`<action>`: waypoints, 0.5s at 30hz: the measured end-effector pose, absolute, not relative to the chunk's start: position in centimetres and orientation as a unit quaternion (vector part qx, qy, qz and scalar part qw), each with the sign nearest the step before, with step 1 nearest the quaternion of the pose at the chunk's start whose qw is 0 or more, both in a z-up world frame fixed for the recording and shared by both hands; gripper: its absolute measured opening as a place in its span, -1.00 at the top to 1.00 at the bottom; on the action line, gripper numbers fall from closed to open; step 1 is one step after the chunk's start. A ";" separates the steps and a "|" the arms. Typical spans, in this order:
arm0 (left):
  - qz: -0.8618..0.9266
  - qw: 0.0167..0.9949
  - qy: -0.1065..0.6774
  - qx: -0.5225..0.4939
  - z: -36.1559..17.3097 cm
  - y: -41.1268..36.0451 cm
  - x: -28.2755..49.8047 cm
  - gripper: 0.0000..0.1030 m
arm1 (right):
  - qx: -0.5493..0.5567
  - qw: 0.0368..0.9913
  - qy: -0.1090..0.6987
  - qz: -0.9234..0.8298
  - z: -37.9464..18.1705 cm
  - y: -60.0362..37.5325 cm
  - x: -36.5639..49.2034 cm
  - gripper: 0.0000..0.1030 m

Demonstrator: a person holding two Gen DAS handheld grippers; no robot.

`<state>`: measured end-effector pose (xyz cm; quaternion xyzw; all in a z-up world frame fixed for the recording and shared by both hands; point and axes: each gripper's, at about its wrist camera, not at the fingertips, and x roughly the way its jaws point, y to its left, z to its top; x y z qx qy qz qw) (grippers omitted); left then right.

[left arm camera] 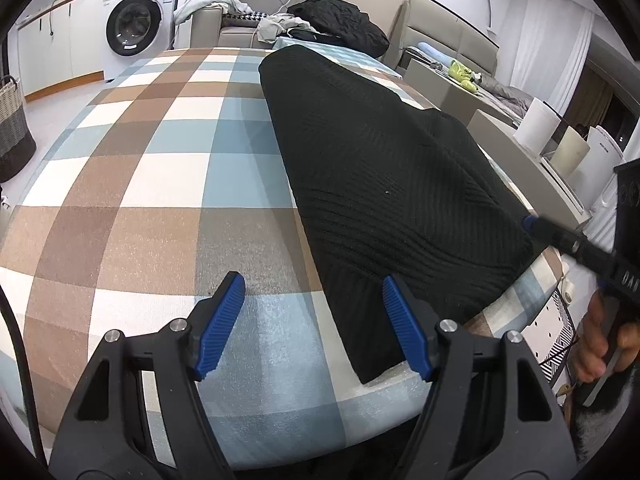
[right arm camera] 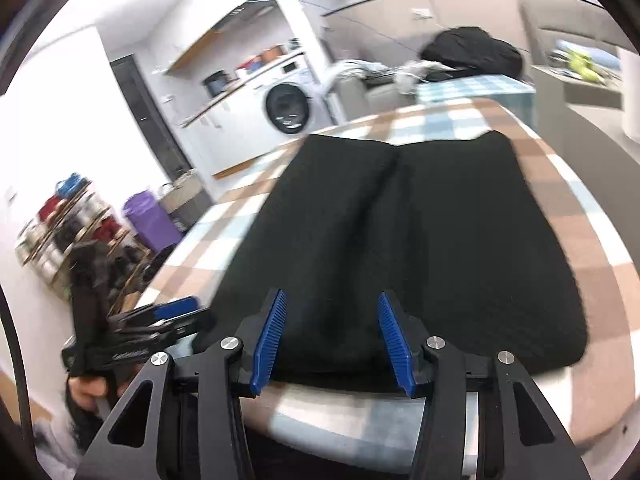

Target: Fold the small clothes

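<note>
A black ribbed knit garment (left arm camera: 380, 168) lies folded on the right part of the table with the checked cloth (left arm camera: 140, 200). My left gripper (left arm camera: 312, 280) hovers open over the table's near edge, its right finger above the garment's near left corner and nothing between the pads. In the right wrist view the garment (right arm camera: 420, 240) fills the middle of the table (right arm camera: 580, 208). My right gripper (right arm camera: 331, 296) stands open just above the garment's near edge, pads apart from the cloth. The right gripper (left arm camera: 576, 244) also shows at the garment's right side, held by a hand (left arm camera: 600, 344).
Beyond the table stand a washing machine (left arm camera: 136, 24), a sofa with a pile of dark clothes (left arm camera: 340, 20) and a woven basket (left arm camera: 12, 128) on the floor at left. A purple bin (right arm camera: 152, 220) and a shelf rack (right arm camera: 60, 232) stand to the left.
</note>
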<state>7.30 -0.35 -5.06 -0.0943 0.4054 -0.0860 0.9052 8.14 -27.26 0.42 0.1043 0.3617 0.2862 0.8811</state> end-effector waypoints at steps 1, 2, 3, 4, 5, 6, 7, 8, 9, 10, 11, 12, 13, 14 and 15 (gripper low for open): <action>-0.087 0.905 0.406 -0.093 -5.1 -0.4 7.3 -0.34 | 0.103 0.877 0.368 0.292 0.1 -27.0 8.2 0.30; -0.088 0.905 0.406 -0.091 -5.1 -0.5 7.3 -0.34 | 0.094 0.870 0.385 0.293 -0.5 -26.5 8.6 0.61; -0.088 0.905 0.406 -0.089 -5.1 -0.5 7.3 -0.34 | 0.087 0.863 0.404 0.290 -1.1 -26.2 8.8 0.69; -0.089 0.905 0.406 -0.089 -5.1 -0.6 7.3 -0.34 | 0.088 0.859 0.414 0.290 -1.6 -26.1 8.9 0.76; -0.090 0.905 0.406 -0.089 -5.0 -0.5 7.3 -0.34 | 0.094 0.854 0.420 0.292 -2.1 -26.3 8.8 0.85; -0.090 0.905 0.406 -0.089 -5.0 -0.5 7.3 -0.34 | 0.102 0.849 0.426 0.296 -2.3 -26.6 8.7 0.87; -0.090 0.905 0.405 -0.088 -5.1 -0.5 7.4 -0.34 | 0.112 0.846 0.427 0.298 -2.4 -26.9 8.6 0.87; -0.090 0.905 0.406 -0.088 -5.1 -0.5 7.5 -0.34 | 0.126 0.844 0.430 0.295 -2.5 -27.3 8.5 0.87; -0.090 0.905 0.407 -0.089 -5.1 -0.5 7.4 -0.34 | 0.130 0.843 0.431 0.294 -2.6 -27.4 8.5 0.87; -0.091 0.904 0.408 -0.090 -5.1 -0.5 7.5 -0.34 | 0.127 0.844 0.431 0.292 -2.6 -27.6 8.2 0.86; -0.088 0.905 0.407 -0.088 -5.1 -0.5 7.7 -0.34 | 0.124 0.845 0.430 0.294 -2.5 -27.6 8.0 0.80; -0.085 0.906 0.406 -0.085 -5.0 -0.6 7.9 -0.34 | 0.124 0.849 0.422 0.294 -2.1 -27.9 7.8 0.74; -0.081 0.907 0.405 -0.081 -5.0 -0.6 8.1 -0.34 | 0.126 0.854 0.410 0.294 -1.4 -28.3 7.6 0.70; -0.079 0.908 0.404 -0.079 -4.9 -0.7 8.4 -0.34 | 0.126 0.859 0.399 0.294 -0.9 -28.6 7.3 0.57; -0.081 0.908 0.403 -0.079 -4.8 -0.8 8.7 -0.34 | 0.124 0.870 0.383 0.286 -0.2 -29.2 7.0 0.49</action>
